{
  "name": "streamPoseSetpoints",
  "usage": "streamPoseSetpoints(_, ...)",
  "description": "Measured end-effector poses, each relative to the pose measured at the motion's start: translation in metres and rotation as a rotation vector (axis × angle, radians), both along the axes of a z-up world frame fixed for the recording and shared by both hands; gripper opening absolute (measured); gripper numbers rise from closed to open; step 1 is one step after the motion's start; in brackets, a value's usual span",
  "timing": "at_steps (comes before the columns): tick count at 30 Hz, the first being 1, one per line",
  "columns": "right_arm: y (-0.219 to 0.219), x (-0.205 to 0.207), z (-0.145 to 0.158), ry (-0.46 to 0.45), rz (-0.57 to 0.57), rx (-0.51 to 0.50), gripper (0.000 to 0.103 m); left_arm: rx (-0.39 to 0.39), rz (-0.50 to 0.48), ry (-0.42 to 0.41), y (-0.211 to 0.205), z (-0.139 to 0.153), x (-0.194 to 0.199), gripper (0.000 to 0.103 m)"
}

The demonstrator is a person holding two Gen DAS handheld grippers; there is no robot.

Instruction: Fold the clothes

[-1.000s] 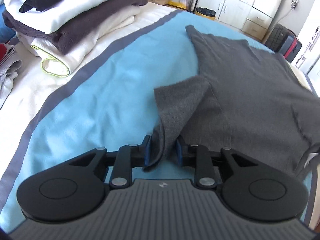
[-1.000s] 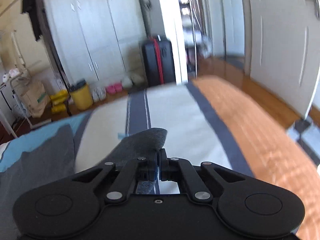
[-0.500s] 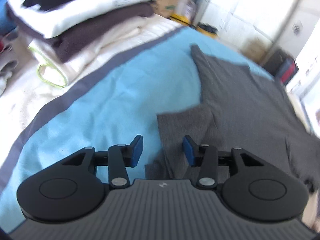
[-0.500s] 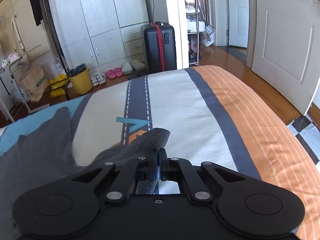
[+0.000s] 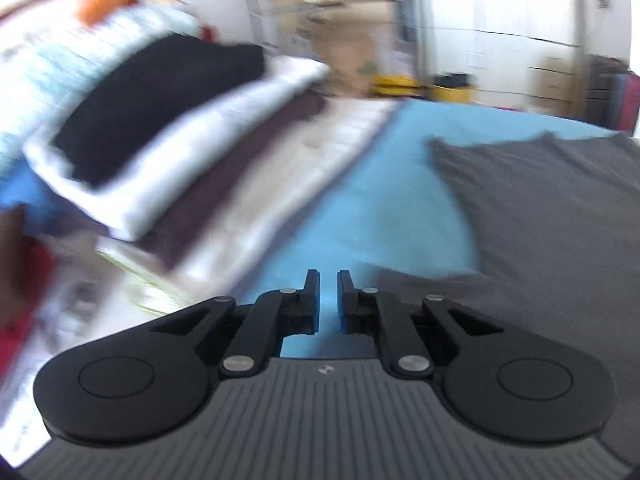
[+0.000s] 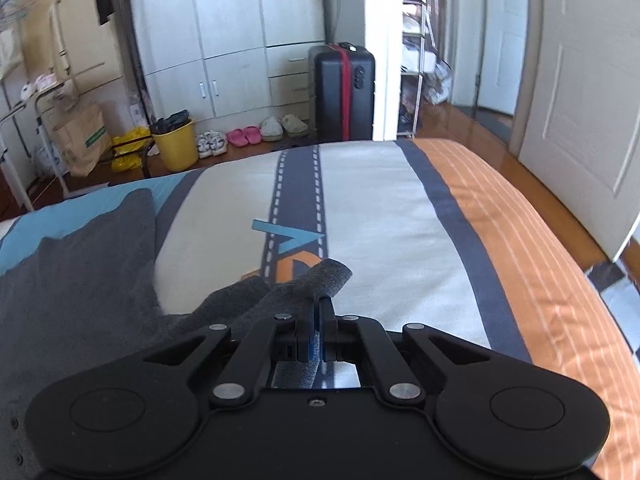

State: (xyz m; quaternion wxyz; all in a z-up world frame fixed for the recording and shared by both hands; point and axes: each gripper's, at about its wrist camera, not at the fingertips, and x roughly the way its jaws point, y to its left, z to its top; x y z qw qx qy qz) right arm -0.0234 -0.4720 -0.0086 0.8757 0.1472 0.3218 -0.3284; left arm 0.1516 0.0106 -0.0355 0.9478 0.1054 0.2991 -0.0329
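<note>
1. Since a second ago the left gripper [image 5: 328, 298] has let go of the grey sleeve it pinched, swung left toward the stack of folded clothes [image 5: 168, 148], and its jaws, after opening wide, have just been closing again with nothing between them.
2. Its fingers [image 5: 312, 300] now stand nearly together, a narrow slit left, angled down over the blue part of the bed cover [image 5: 360, 208].
3. Just right of those fingers lies the grey garment [image 5: 552, 216], spread flat on the bed and clear of the pads; this view is blurred.
4. On the other side, the right gripper [image 6: 320, 322] points down at the bed, fingers clamped together on a fold of the grey garment, whose rolled edge pokes out just past the tips.
5. Beyond it runs the striped cover, white then orange.
6. Farther off stand a black suitcase [image 6: 344, 92] and a yellow bucket [image 6: 176, 144] on the floor.
</note>
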Motion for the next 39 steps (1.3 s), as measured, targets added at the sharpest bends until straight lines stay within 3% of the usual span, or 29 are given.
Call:
streamPoseSetpoints(2, 0.007, 0.003, 0.003, 0.009, 0.031, -0.026, 0.002, 0.001, 0.022, 0.012, 0.008, -0.001, -0.003, 0.026)
streamPoseSetpoints(4, 0.015, 0.003, 0.007, 0.014, 0.051, -0.056, 0.002, -0.047, 0.024, 0.071, 0.02, -0.003, -0.005, 0.033)
streamPoseSetpoints(7, 0.027, -0.004, 0.02, -0.011, 0.065, -0.073, 0.002, -0.184, 0.039, 0.173, 0.04, -0.003, -0.014, 0.034)
streamPoseSetpoints(10, 0.045, -0.022, 0.042, -0.119, 0.087, -0.039, 0.002, -0.298, 0.01, 0.23, 0.05, -0.001, -0.029, 0.038)
streamPoseSetpoints(14, 0.082, -0.013, 0.064, -0.2, 0.18, -0.004, 0.002, -0.36, -0.051, 0.243, 0.056, 0.007, -0.048, 0.041)
streamPoseSetpoints(20, 0.187, 0.036, 0.088, -0.223, 0.412, 0.05, 0.003, -0.342, -0.054, 0.239, 0.065, 0.017, -0.065, 0.047)
streamPoseSetpoints(23, 0.255, 0.064, 0.092, -0.258, 0.624, 0.142, 0.003, -0.42, -0.03, 0.235, 0.081, 0.018, -0.062, 0.048)
streamPoseSetpoints(27, 0.335, 0.102, 0.074, -0.27, 0.819, 0.24, 0.003, -0.572, -0.021, 0.237, 0.095, 0.008, -0.059, 0.048)
streamPoseSetpoints(30, 0.379, 0.131, 0.046, -0.209, 0.894, 0.29, 0.004, -0.508, 0.021, 0.21, 0.088, 0.004, -0.057, 0.046)
streamPoseSetpoints(33, 0.389, 0.15, 0.026, -0.144, 0.926, 0.357, 0.009, -0.527, -0.006, 0.205, 0.085, 0.005, -0.053, 0.046)
streamPoseSetpoints(35, 0.386, 0.144, 0.028, -0.137, 0.932, 0.346, 0.013, -0.573, -0.025, 0.217, 0.086, 0.005, -0.052, 0.046)
streamPoseSetpoints(37, 0.374, 0.127, 0.04, -0.127, 0.934, 0.261, 0.03, -0.593, -0.047, 0.224, 0.084, 0.004, -0.054, 0.046)
streamPoseSetpoints(39, 0.357, 0.103, 0.052, -0.085, 0.909, 0.108, 0.048, -0.601, -0.071, 0.23, 0.08, 0.004, -0.055, 0.046)
